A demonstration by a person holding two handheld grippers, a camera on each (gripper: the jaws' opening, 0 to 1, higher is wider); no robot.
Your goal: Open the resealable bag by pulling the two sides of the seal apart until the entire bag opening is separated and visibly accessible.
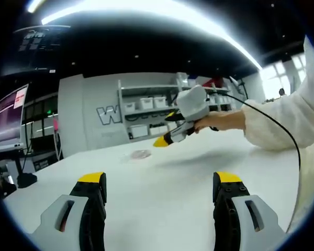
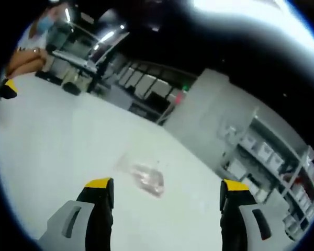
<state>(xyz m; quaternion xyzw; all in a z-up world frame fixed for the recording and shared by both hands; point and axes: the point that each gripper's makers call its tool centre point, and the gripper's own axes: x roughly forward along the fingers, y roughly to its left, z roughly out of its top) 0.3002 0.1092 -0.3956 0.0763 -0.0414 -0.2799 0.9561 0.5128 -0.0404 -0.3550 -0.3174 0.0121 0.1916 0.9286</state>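
A small, clear plastic resealable bag [image 2: 143, 177] is seen lying flat on the white table [image 2: 52, 136], just ahead of the right gripper [image 2: 167, 196], whose yellow-tipped grey fingers [image 2: 100, 194] are spread wide with nothing held. The bag [image 1: 139, 155] is viewed farther off between the left gripper's [image 1: 160, 188] equally wide-spread, empty fingers [image 1: 92, 187], beneath the hand-held right gripper [image 1: 165, 140].

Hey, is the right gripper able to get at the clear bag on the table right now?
Probably yes. The bag lies flat on the white table, just ahead of the right gripper, whose jaws stand open with nothing between them and the bag.
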